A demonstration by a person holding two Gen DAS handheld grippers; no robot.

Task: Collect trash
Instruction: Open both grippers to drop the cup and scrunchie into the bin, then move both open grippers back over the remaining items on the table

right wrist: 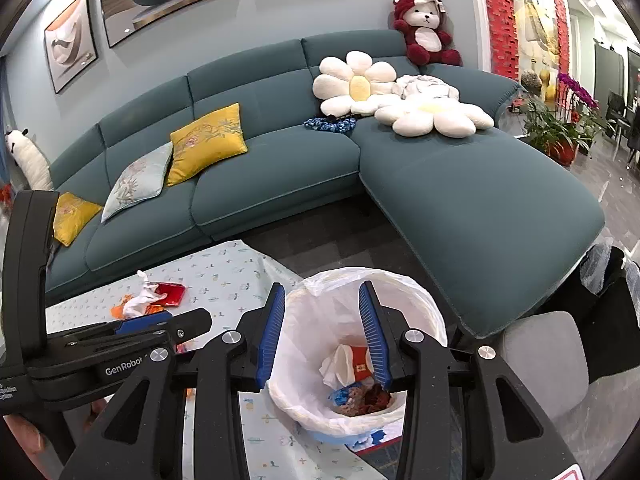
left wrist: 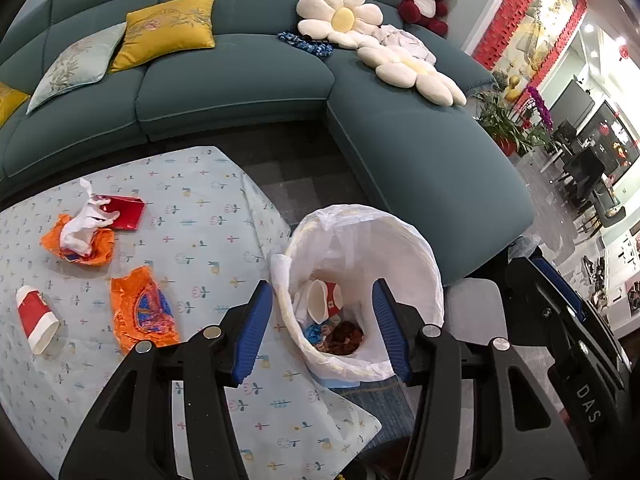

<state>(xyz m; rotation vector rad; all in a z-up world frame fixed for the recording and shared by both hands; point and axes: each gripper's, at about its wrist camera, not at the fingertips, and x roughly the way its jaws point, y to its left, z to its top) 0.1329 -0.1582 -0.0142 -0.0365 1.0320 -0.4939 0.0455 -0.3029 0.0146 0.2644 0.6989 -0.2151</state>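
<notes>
Both grippers hang over the lined trash bin (left wrist: pixel 360 280), which stands at the counter's (left wrist: pixel 200 208) edge. Left gripper (left wrist: pixel 322 332): jaws spread, nothing between them, the bin's mouth seen through the gap. Right gripper (right wrist: pixel 322 340): jaws likewise spread and empty above a cup (right wrist: pixel 352 362) inside the bin. On the counter, well left of the jaws, lie a paper cup (left wrist: pixel 37 317), orange wrappers (left wrist: pixel 142 310) and a tissue (left wrist: pixel 86 224).

The tablecloth (left wrist: pixel 208 216) was pale blue with small flowers. Orange wrappers (left wrist: pixel 142 312) and a red-and-white paper cup (left wrist: pixel 37 318) lay near its left edge; the bin liner (left wrist: pixel 400 248) was white, the sofa (left wrist: pixel 240 80) teal.
</notes>
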